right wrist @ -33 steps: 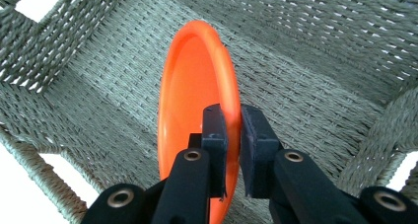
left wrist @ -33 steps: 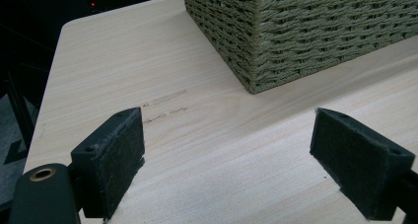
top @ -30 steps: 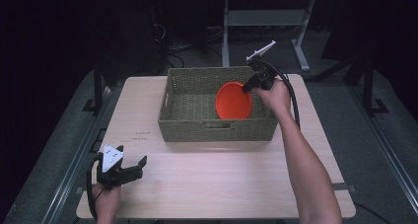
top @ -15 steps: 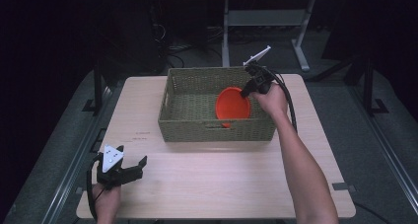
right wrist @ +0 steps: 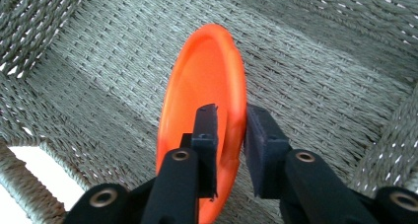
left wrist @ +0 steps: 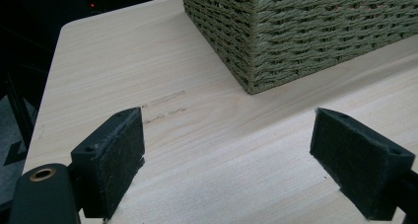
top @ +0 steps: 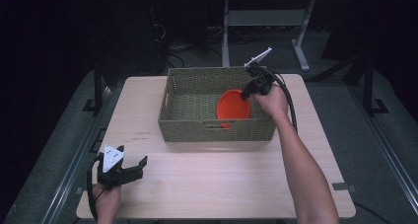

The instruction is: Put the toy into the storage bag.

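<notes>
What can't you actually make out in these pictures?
- Whether the right gripper presses the orange plate: its jaws have just been opening with the rim between them; contact is unclear.
- The plate's lower edge, high view: hidden behind the woven basket's near wall.
- The faint marks on the table: too small to read.
- The left gripper's right jaw, left gripper view: cut off by the edge.

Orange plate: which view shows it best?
Right gripper view: the orange plate stands on edge, close up, its rim between the tongs. High view shows it small inside the wicker basket. Left gripper view gives orange glints through the weave.
</notes>
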`<state>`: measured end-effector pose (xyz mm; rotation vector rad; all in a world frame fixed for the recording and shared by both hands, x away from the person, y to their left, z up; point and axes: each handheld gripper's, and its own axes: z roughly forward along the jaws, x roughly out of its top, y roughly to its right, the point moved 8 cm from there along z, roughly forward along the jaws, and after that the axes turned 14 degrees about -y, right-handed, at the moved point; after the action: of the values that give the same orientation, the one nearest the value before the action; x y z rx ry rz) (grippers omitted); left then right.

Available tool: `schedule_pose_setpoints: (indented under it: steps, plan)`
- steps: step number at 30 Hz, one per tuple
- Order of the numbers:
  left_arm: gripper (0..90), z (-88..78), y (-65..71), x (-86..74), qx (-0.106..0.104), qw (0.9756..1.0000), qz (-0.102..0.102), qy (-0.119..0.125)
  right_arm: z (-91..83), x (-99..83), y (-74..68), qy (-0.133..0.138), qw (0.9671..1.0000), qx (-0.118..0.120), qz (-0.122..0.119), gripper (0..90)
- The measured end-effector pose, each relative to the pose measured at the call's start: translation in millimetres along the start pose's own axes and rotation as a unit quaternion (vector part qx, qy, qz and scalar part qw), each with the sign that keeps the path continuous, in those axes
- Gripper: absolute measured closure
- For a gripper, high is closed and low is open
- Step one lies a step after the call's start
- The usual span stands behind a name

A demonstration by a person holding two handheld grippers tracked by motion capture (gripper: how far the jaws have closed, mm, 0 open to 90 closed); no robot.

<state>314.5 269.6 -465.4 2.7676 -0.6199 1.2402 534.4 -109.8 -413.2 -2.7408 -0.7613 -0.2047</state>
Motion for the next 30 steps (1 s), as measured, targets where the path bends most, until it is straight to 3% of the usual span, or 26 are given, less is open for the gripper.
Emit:
schedule_pose_setpoints:
  steps: [8, 12, 23, 30]
  plan:
    - [12.8, 0.2, -0.7, -0.3, 0.002, 1.0, -0.003, -0.002, -0.6, -2.7, 4.6, -0.007, 0.9998, -0.016, 0.004, 67.9]
    - [12.8, 0.1, -0.7, -0.3, 0.002, 1.0, -0.003, -0.001, -7.0, -2.1, 3.0, 0.01, 0.9999, 0.002, 0.005, 68.4]
    - [12.8, -0.2, -0.9, -0.3, 0.003, 1.0, -0.003, -0.002, -15.3, -5.1, -1.8, 0.02, 0.9997, 0.012, -0.002, 64.9]
    - [12.8, -0.1, -1.2, -0.2, 0.003, 1.0, -0.004, -0.002, -14.9, -11.9, 1.4, 0.033, 0.9989, 0.034, 0.006, 60.2]
